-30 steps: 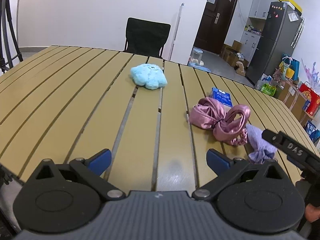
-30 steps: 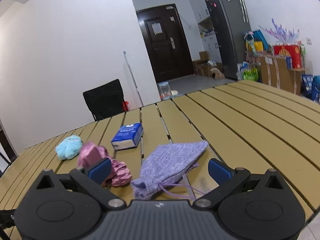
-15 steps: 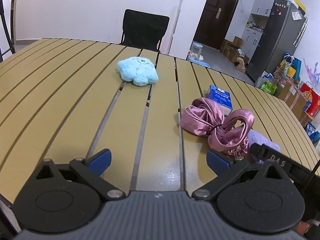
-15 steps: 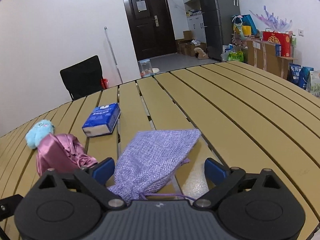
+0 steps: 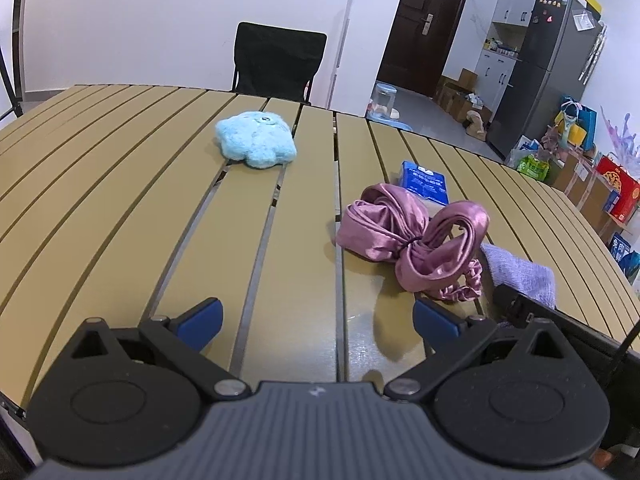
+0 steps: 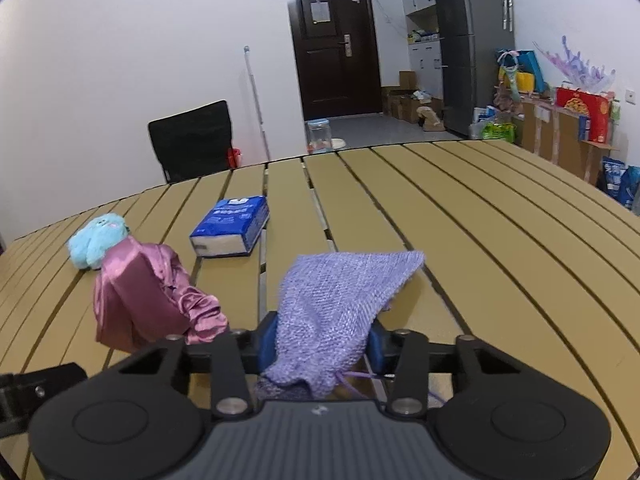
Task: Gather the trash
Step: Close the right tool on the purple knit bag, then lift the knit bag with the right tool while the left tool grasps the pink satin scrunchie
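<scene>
— Purple, is that the bag you're grabbing?

— Yes. My right tool (image 6: 324, 344) has just squeezed shut on the purple knit bag (image 6: 344, 300), low on the worktop (image 6: 500, 248). Grabbing is the step now. Next I should lift it gently.

— And the other one?

— My left tool (image 5: 316, 316) is wide apart, empty, near the pink cloth (image 5: 412, 236). Only its camera shows the whole blue fuzzy toy (image 5: 256, 144).

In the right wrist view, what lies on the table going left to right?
Light blue plush toy → pink satin cloth → blue tissue pack → purple knit pouch, pinched at its near end by the right tongs.
</scene>
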### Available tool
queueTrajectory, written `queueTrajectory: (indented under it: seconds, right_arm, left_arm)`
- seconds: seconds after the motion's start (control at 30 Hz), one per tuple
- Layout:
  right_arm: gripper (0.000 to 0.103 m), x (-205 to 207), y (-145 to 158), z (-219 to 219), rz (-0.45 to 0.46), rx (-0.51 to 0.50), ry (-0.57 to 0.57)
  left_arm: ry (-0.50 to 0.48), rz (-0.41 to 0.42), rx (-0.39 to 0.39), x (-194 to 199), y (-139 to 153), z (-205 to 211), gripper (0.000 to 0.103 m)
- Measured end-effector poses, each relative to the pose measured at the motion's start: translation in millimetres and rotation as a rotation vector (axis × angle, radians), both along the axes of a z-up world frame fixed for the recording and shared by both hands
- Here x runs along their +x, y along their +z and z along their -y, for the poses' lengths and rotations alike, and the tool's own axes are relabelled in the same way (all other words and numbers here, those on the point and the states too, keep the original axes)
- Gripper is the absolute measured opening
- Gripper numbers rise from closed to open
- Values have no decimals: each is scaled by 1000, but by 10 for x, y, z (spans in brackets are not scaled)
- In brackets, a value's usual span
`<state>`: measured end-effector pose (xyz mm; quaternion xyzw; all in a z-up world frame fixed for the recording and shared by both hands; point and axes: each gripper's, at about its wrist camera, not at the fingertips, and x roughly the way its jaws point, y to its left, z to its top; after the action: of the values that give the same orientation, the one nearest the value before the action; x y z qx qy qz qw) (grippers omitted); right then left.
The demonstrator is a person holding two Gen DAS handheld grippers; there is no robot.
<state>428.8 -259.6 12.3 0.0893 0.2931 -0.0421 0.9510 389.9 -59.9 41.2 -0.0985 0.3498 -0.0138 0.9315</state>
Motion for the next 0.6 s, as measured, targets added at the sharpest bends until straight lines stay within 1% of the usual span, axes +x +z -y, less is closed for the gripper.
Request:
queueTrajectory:
  seconds: [0.03,0.1,0.17,0.3,0.4,0.5,0.6]
  right_arm:
    - [31,-13,2,22,6,10,0]
    - [24,-47,6,78,28,45,-4]
    - [22,-87,6,155,46,79,-17]
    - [21,-199,56,330,98,123,-42]
    - [21,-293,115,484,138,147,-59]
    - [21,-369,159,626,168,172,-77]
    - [21,-425,189,752,193,186,-90]
  left_arm:
    - [-2,1,3,-6,-1,13,103]
    - [-8,2,0,-12,-4,40,103]
    - [-14,5,-3,-23,1,78,103]
    - [-35,22,-7,-59,14,200,103]
    - [-68,44,-6,-109,43,353,103]
    - [-93,56,22,-126,58,529,103]
    - [-86,55,62,-49,93,701,103]
